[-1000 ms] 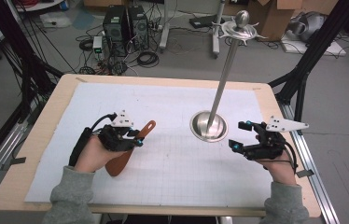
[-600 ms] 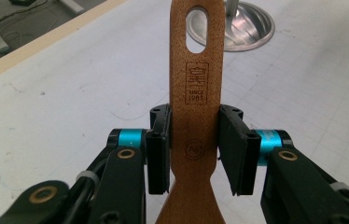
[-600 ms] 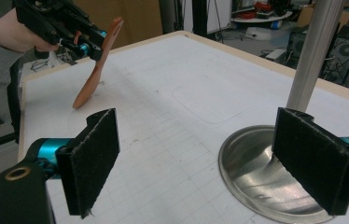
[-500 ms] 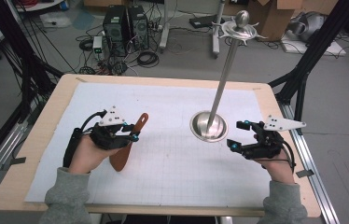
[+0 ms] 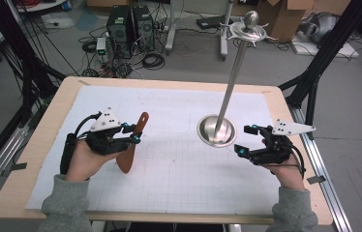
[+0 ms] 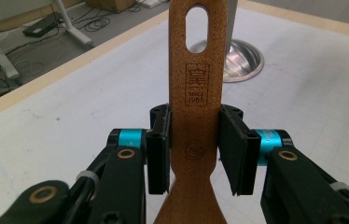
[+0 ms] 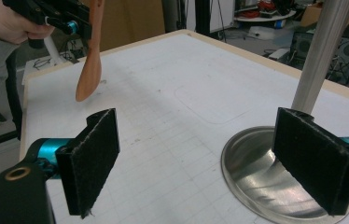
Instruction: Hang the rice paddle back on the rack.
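The wooden spoon point(image 5: 131, 145) is at the lower left of the middle in the high view. It is off the table, with its wide end pointing down and its handle with the hole pointing up. In the left gripper view it stands in the middle of the frame, and the two black pads point(image 6: 158, 148) press on its handle from both sides. So the left gripper point(image 5: 127, 134) is clenched on the spoon.

The step in hand looks like carrying the spoon, lifted up above the white mat point(image 5: 179, 174).

To the right of the middle in the high view stands the metal stand point(image 5: 217, 129), a round base with a tall pole and hooks at the top of the frame. The right gripper point(image 5: 246, 140) waits just beside the base at the lower right, its jaws wide apart with nothing between them.

The next move may be to hang the spoon on a hook by its hole. That calls for lifting it high and lining the hole up with care.
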Tool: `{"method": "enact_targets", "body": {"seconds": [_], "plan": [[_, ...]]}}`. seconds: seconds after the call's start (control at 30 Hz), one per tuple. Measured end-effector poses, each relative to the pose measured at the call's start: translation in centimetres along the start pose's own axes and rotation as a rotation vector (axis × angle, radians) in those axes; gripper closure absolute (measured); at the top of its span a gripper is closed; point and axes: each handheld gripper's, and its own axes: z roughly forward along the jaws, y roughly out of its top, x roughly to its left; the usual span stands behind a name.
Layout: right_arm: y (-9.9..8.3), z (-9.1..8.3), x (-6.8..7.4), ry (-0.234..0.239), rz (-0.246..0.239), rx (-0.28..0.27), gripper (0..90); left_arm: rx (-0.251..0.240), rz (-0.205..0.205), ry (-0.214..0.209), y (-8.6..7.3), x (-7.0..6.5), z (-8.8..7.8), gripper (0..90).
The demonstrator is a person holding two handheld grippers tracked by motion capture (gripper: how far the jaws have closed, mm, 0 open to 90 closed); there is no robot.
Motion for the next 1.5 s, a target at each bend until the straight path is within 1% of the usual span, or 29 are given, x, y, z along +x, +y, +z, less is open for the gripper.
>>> {"method": "enact_targets", "body": {"seconds": [0.1, 0.23, 0.3, 0.4, 0.57, 0.6, 0.63, 0.7, 0.8, 0.9, 0.97, 1.0, 1.03, 1.07, 1.13, 1.37, 1.5], "plan": [[0.0, 0.1, 0.0, 0.002, -0.003, 0.001, 13.8, -0.017, -0.003, -0.002, 0.1, 0.0, -0.1, 65.2], [0.0, 0.0, 0.0, 0.003, -0.002, 0.001, 13.8, -0.014, -0.001, -0.012, 0.0, 0.0, 0.0, 65.2], [0.0, 0.0, 0.0, 0.002, 0.001, -0.001, 13.8, -0.01, -0.001, -0.009, 0.0, 0.1, 0.0, 65.2], [0.0, -0.1, 0.0, 0.002, 0.003, -0.006, 13.8, -0.013, -0.002, -0.009, -0.2, 0.1, 0.1, 65.2], [0.0, -0.4, -0.1, 0.006, 0.006, -0.015, 13.8, -0.033, -0.004, -0.014, -0.1, 0.0, 0.1, 65.2], [0.0, -0.4, -0.1, 0.004, 0.004, -0.019, 13.8, -0.034, -0.006, -0.02, -0.1, -0.1, 0.1, 65.2], [0.0, -0.4, -0.1, 0.007, 0.012, -0.02, 13.8, -0.033, -0.005, -0.021, -0.1, -0.1, 0.2, 65.2], [0.1, -0.5, -0.2, 0.006, 0.006, -0.028, 13.8, -0.028, -0.008, -0.026, -0.1, -0.1, 0.2, 65.2], [0.1, -0.4, -0.3, 0.008, 0.012, -0.032, 13.8, -0.031, -0.015, -0.03, -0.1, 0.1, 0.1, 65.2], [0.1, -0.3, -0.3, 0.011, 0.013, -0.027, 13.8, -0.036, -0.02, -0.034, 0.0, 0.2, 0.2, 65.2], [0.1, -0.3, -0.3, 0.014, 0.014, -0.027, 13.8, -0.033, -0.019, -0.033, 0.3, 0.3, 0.3, 65.2], [0.1, -0.3, -0.4, 0.013, 0.005, -0.031, 13.8, -0.031, -0.016, -0.034, 0.4, 0.3, 0.4, 65.2], [0.2, -0.4, -0.4, 0.015, 0.01, -0.031, 13.8, -0.034, -0.019, -0.034, 0.6, 0.2, 0.5, 65.2], [0.2, -0.4, -0.4, 0.016, 0.012, -0.032, 13.8, -0.03, -0.011, -0.037, 0.8, 0.1, 0.5, 65.2], [0.2, -0.5, -0.5, 0.014, 0.013, -0.037, 13.8, -0.03, -0.011, -0.04, 1.3, -0.1, 0.7, 65.2], [0.2, -0.5, -0.5, 0.018, 0.013, -0.042, 13.8, -0.042, -0.001, -0.055, 2.7, -0.1, 1.1, 65.2], [0.2, -0.6, -0.6, 0.021, 0.011, -0.044, 13.8, -0.05, -0.016, -0.073, 3.5, -0.1, 1.5, 65.2]]}}
